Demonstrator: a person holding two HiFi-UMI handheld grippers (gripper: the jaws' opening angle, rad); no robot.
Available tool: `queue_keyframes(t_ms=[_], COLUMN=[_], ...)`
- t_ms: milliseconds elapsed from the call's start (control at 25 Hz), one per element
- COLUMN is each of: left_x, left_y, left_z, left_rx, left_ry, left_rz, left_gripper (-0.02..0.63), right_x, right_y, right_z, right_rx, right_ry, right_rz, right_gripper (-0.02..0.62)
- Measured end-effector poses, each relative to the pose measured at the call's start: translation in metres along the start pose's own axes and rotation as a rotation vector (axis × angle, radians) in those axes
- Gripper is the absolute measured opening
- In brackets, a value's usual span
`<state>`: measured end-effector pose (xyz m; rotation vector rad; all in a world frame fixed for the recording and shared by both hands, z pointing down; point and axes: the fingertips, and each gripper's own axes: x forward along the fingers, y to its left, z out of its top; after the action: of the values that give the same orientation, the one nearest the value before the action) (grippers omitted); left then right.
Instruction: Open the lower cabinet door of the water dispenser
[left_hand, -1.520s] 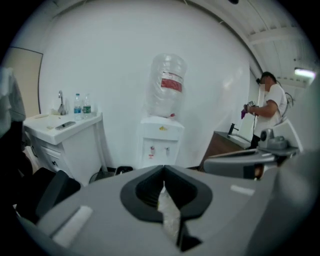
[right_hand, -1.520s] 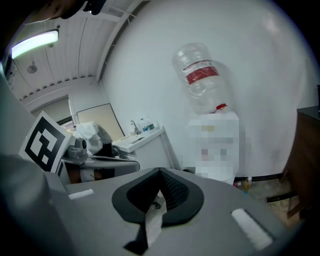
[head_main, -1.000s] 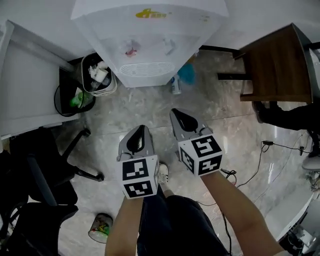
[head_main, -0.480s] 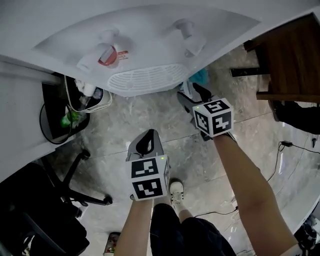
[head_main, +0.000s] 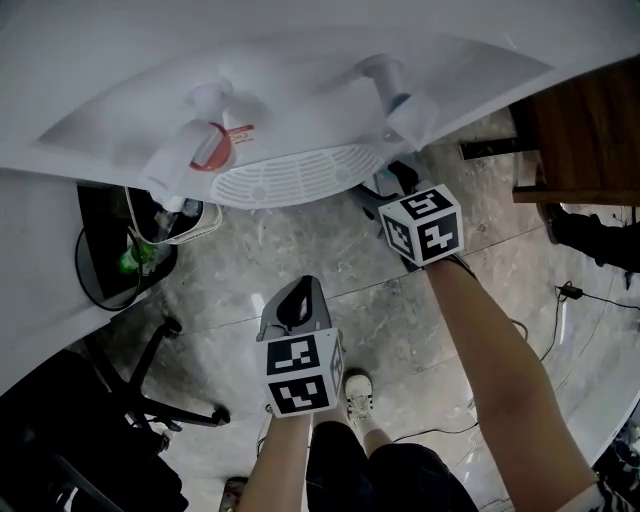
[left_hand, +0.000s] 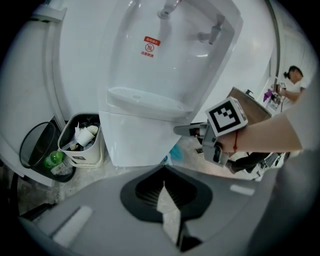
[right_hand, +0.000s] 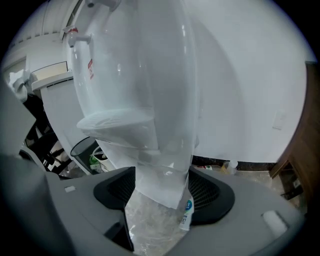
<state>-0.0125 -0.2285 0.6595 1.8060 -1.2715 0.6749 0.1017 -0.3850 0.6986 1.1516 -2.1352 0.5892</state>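
The white water dispenser (head_main: 300, 110) fills the top of the head view, with two taps and a slotted drip tray (head_main: 290, 175). Its plain white lower cabinet door (left_hand: 135, 137) shows below the tray in the left gripper view. My right gripper (head_main: 398, 183) reaches under the tray's right end. Its jaws have just been opening and stand wide, with the cabinet's lower front corner (right_hand: 160, 165) between them and no pad pressing on it. That right gripper (left_hand: 187, 130) is also seen beside the cabinet's right edge. My left gripper (head_main: 295, 298) hangs back over the floor, shut and holding nothing.
A white bin of rubbish (head_main: 185, 215) and a black bin (head_main: 110, 260) stand left of the dispenser. An office chair (head_main: 130, 400) is at lower left and a wooden table (head_main: 590, 130) at right. A small bottle (right_hand: 186, 212) lies by the cabinet's base. Cables (head_main: 570, 292) cross the floor.
Both grippers have sunk lower and the dispenser looms closer. The right gripper moved forward to the dispenser's right front and its jaws opened. The left gripper stayed back, shut.
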Motion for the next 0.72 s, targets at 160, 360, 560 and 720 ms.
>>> queue_keyframes(t_ms=[160,360,560,720], left_x=[-0.004,-0.013,-0.029,-0.041], left_y=[0.004,-0.001,-0.004,0.005], left_z=[-0.003,-0.02,-0.058,-0.095], left_rx=[-0.004,0.001,0.022,0.0], left_ry=[0.001,0.003,0.009,0.024], left_rz=[0.017,0.02,0.009,0.028], left_gripper=[0.006,0.006,0.006,0.006], right_x=[-0.011,-0.048,-0.087,-0.101], right_y=[0.004,0.037,0.103,0.162], right_z=[-0.011,-0.05,-0.094,-0.113], right_rx=[-0.008,0.035,0.063,0.086], right_ry=[0.023,0.031,0.076,0.11], right_rz=[-0.018,-0.006,0.067,0.145], right_gripper=[0.279,0.226,0.156,0.114])
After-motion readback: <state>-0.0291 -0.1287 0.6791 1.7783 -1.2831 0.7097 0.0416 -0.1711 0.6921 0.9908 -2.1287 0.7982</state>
